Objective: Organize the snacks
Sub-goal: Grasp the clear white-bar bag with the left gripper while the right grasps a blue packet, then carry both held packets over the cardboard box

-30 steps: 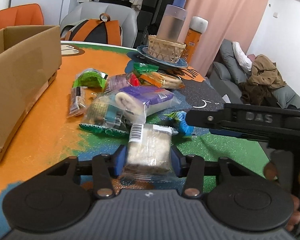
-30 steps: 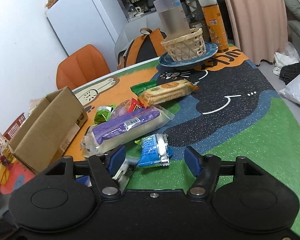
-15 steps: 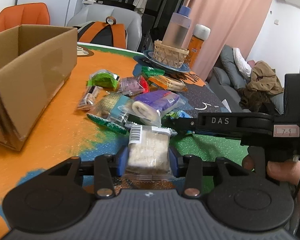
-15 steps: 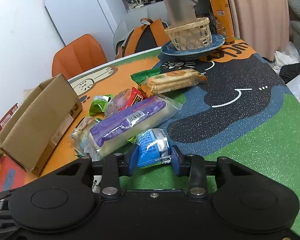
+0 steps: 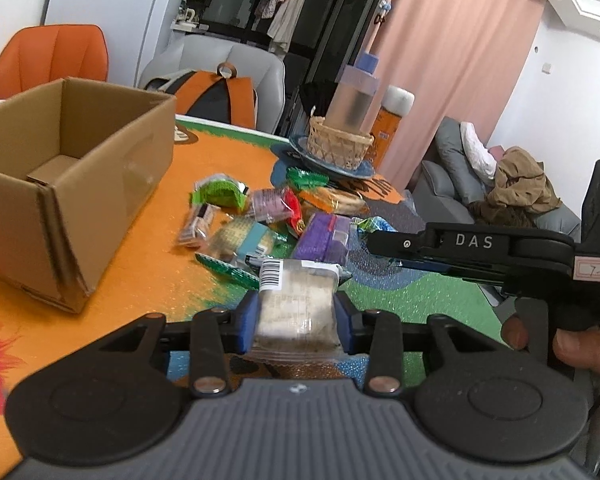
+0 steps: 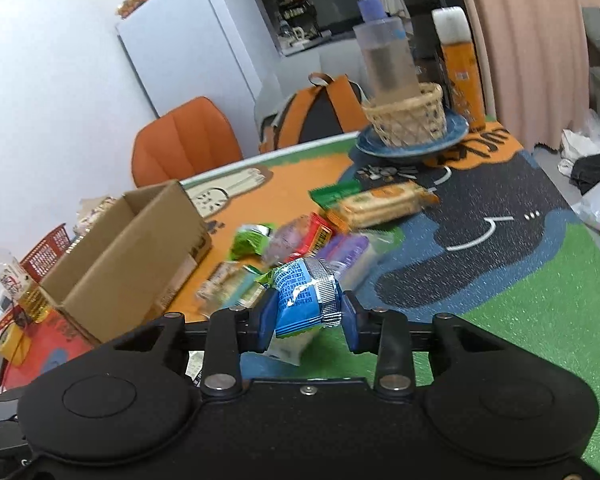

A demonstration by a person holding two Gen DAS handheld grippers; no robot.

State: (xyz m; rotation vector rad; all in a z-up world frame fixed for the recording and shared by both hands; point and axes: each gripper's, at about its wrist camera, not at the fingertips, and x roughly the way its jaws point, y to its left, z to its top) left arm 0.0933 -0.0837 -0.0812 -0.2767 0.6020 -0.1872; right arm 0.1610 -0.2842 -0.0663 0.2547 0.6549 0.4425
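A tabletop (image 5: 140, 248) with a mat of orange, green, blue and black carries a heap of wrapped snacks (image 5: 268, 216) at its middle. An open cardboard box (image 5: 72, 184) sits to the left of the heap, near the edge. At the far side a blue plate (image 6: 414, 140) holds a woven basket (image 6: 410, 118) with a clear bottle (image 6: 388, 60) in it, and an orange can (image 6: 460, 68) stands just behind. Beyond the tabletop are an orange chair (image 6: 184, 140), a backpack (image 5: 216, 96) on a grey chair, a white fridge (image 6: 204, 52), a pink curtain (image 5: 452, 60) and a grey sofa (image 5: 500, 184) piled with clothes.

Both grippers point down at a slant over the near edge. The left gripper (image 5: 296, 320) is narrowing its jaws, and its blue pads press the sides of a clear-wrapped pale cake (image 5: 296, 300) with a barcode label at its far end. The right gripper (image 6: 306, 314) is narrow too, its pads clamped on a blue and silver packet (image 6: 304, 296), raised above the heap. In the left wrist view a hand (image 5: 576, 350) grips the right gripper's handle at the right.
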